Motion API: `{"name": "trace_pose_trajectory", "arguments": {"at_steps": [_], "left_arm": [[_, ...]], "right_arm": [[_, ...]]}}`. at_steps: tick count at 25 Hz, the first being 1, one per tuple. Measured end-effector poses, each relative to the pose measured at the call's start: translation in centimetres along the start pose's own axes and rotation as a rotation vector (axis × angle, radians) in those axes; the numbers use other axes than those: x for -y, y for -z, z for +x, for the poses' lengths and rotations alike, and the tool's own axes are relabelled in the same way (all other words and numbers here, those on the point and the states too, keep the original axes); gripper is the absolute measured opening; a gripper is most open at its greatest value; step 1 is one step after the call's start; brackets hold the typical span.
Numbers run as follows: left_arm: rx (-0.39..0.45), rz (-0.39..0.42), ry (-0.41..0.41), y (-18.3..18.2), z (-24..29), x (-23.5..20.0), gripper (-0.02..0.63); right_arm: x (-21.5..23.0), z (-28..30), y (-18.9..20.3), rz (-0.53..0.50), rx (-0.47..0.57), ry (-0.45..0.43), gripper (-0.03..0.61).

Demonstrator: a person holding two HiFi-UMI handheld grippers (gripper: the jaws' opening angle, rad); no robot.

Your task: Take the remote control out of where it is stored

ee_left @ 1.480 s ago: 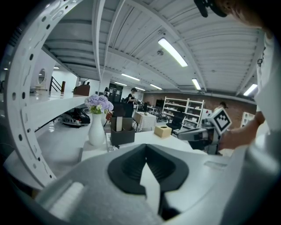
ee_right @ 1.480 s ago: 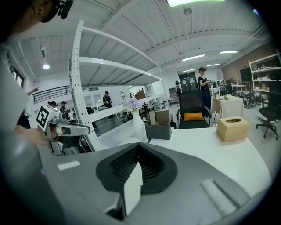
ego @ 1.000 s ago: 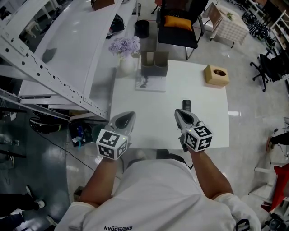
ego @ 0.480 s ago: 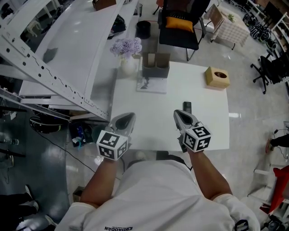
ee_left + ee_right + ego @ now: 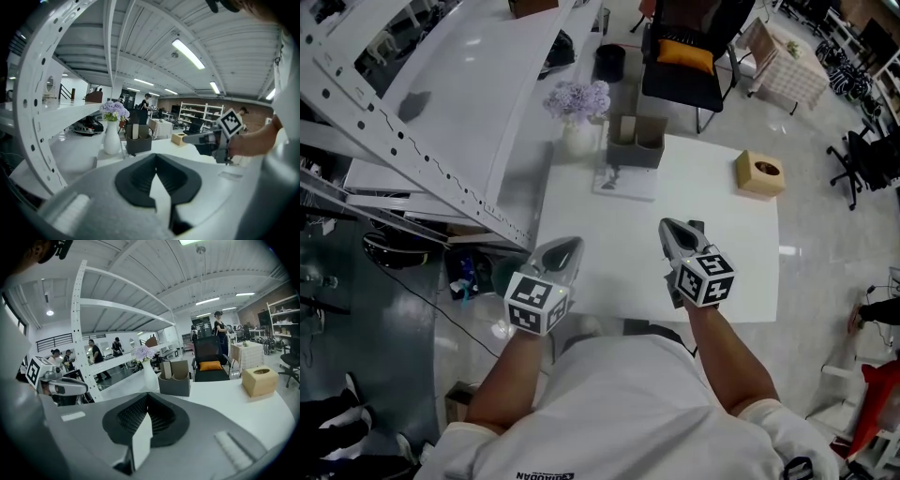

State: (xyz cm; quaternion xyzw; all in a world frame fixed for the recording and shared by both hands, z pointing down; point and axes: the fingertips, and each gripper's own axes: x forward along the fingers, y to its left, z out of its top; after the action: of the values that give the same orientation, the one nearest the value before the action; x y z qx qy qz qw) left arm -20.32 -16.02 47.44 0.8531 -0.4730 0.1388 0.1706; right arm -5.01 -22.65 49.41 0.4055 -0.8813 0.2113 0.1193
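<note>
The remote control lies flat on the white table, outside its storage, near the right half of the near edge. Only a dark corner of it shows in the head view; the rest is covered by the right gripper, whose tip sits just at 7 o'clock of it. Contact between the two cannot be confirmed. The right gripper view does not show the remote control.

Right gripper: jaws pressed together, nothing between the pads. Left gripper: jaws pressed together, nothing between the pads; it hovers over the near-left part of the table, well apart from the remote control at its 9 o'clock.

The grey storage holder stands upright at the far edge of the table, at 11 o'clock of the remote control and well apart from it. A thin booklet lies just in front of the holder. A white vase with purple flowers stands just beside the holder at its 9 o'clock. A tan tissue box sits at the far-right corner, at 1 o'clock of the remote control. A black chair with an orange cushion stands beyond the table
</note>
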Motion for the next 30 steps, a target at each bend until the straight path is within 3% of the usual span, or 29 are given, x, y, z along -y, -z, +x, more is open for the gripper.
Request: {"name": "trace_pose_trajectory", "arguments": {"at_steps": [13, 30], "left_arm": [[-0.023, -0.017, -0.048, 1.0, -1.3, -2.1, 0.000], [-0.038, -0.067, -0.114, 2.6, -3.4, -4.1, 0.000]], "right_arm": [[0.8, 8.6, -5.0, -0.035, 0.055, 0.013, 0.011], [6.3, 21.3, -7.3, -0.044, 0.021, 0.209, 0.164]]}}
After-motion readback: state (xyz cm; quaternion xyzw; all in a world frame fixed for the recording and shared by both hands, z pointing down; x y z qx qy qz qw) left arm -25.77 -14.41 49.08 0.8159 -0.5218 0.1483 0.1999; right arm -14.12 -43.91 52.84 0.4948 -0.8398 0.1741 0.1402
